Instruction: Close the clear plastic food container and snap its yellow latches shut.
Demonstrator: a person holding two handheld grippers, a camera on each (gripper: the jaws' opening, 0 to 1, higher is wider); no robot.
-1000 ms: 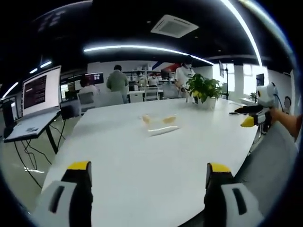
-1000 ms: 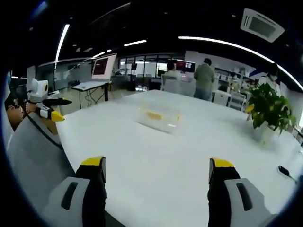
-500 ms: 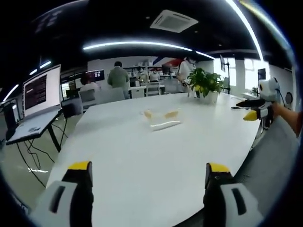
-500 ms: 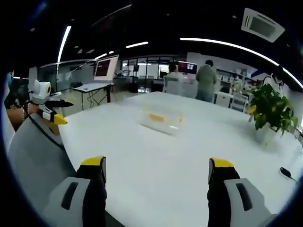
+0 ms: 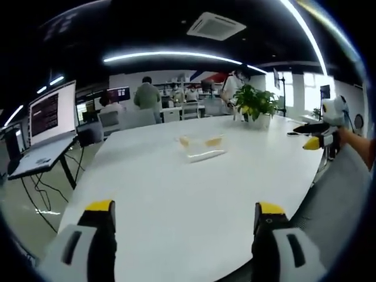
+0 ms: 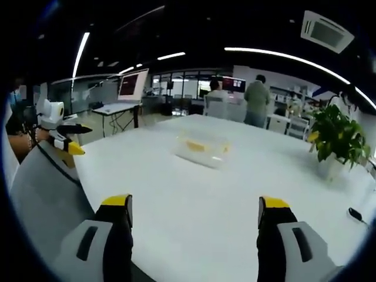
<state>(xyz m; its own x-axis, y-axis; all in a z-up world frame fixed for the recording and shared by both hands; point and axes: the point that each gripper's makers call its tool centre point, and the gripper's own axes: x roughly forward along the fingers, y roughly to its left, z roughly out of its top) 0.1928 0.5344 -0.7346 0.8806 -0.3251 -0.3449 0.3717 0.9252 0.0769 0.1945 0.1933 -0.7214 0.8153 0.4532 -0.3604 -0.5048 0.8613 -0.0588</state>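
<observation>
A clear plastic food container (image 5: 201,147) with yellow latches sits far out on the white table (image 5: 176,200); the right gripper view has the container (image 6: 201,149) at centre. My left gripper (image 5: 185,212) is open and empty, well short of it. My right gripper (image 6: 195,208) is open and empty too, also at a distance. The right gripper (image 5: 317,136) enters the left gripper view at the right edge, held by a hand. At the left edge of the right gripper view is the left gripper (image 6: 63,136).
A potted plant (image 5: 254,107) stands at the table's far side, and the plant (image 6: 336,141) is at right in the right gripper view. A laptop on a side desk (image 5: 44,126) is at left. Several people stand in the background (image 5: 148,100). A dark object (image 6: 356,214) lies near the table's right edge.
Both views drifted slightly; the container appears a little nearer and more centred. Both grippers stay open and empty.
</observation>
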